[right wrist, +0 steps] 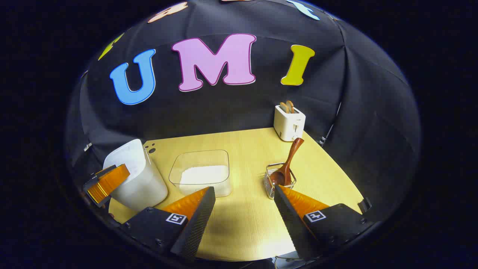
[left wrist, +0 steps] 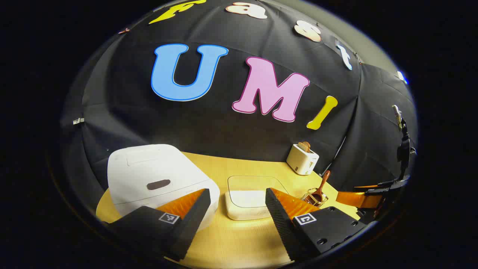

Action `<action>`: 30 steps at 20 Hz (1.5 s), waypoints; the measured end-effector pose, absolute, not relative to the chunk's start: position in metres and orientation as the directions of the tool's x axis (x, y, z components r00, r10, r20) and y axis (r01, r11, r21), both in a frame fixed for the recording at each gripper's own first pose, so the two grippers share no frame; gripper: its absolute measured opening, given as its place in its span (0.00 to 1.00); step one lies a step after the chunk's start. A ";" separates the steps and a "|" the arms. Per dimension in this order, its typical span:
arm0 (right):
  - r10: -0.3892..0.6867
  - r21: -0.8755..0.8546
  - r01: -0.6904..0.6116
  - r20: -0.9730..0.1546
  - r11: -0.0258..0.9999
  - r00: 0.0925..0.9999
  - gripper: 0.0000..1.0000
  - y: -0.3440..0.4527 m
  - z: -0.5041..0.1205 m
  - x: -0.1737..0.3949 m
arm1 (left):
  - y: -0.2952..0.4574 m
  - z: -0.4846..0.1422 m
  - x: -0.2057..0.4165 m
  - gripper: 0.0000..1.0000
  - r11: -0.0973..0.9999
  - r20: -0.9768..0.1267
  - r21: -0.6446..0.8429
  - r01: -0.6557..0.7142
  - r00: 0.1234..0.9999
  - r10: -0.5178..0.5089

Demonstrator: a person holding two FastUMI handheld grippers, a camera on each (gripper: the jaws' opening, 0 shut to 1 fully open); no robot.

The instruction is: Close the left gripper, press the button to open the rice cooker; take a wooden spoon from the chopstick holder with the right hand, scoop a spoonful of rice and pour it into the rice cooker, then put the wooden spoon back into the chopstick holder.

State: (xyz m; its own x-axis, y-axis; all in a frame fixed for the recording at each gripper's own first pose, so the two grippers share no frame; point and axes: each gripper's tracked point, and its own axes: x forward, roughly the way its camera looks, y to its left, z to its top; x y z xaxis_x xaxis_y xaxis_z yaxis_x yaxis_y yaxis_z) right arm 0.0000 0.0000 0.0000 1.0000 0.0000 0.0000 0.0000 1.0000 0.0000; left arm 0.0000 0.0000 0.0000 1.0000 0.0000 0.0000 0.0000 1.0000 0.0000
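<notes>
A white rice cooker [left wrist: 157,179] with its lid down stands at the left of the wooden table; its dark button [left wrist: 158,184] faces me. My left gripper [left wrist: 235,209] hovers open just in front of it, empty. A clear container of white rice [left wrist: 250,198] sits in the middle. In the right gripper view the rice cooker [right wrist: 136,175] is at the left, the rice container [right wrist: 201,173] in the middle, and a wooden spoon [right wrist: 286,164] leans in a wire chopstick holder [right wrist: 279,183]. My right gripper [right wrist: 244,207] is open and empty, just short of the holder.
A white toaster [right wrist: 289,121] with bread slices stands at the back right by the wall. The left gripper [right wrist: 106,183] shows beside the cooker in the right gripper view. The right gripper [left wrist: 364,198] shows at the right edge of the left gripper view. Bare tabletop [right wrist: 242,224] lies in front.
</notes>
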 end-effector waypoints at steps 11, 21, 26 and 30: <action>0.046 0.086 -0.049 0.045 0.995 0.998 0.99 -0.039 0.036 0.040 | -0.026 0.031 0.022 0.96 0.998 0.057 0.009 -0.058 0.997 0.057; 0.057 0.138 -0.059 0.012 0.989 0.998 0.98 -0.084 0.037 0.063 | -0.026 0.034 0.032 0.96 0.987 0.009 0.004 -0.159 0.987 0.159; 0.073 0.145 -0.073 0.004 0.987 0.997 0.98 -0.093 0.040 0.072 | -0.017 0.050 0.029 0.94 0.981 0.046 0.008 -0.195 0.980 0.195; 0.097 0.141 -0.096 0.003 0.985 0.995 0.98 -0.088 0.037 0.072 | 0.007 0.074 0.023 0.76 0.971 0.074 0.016 -0.237 0.969 0.235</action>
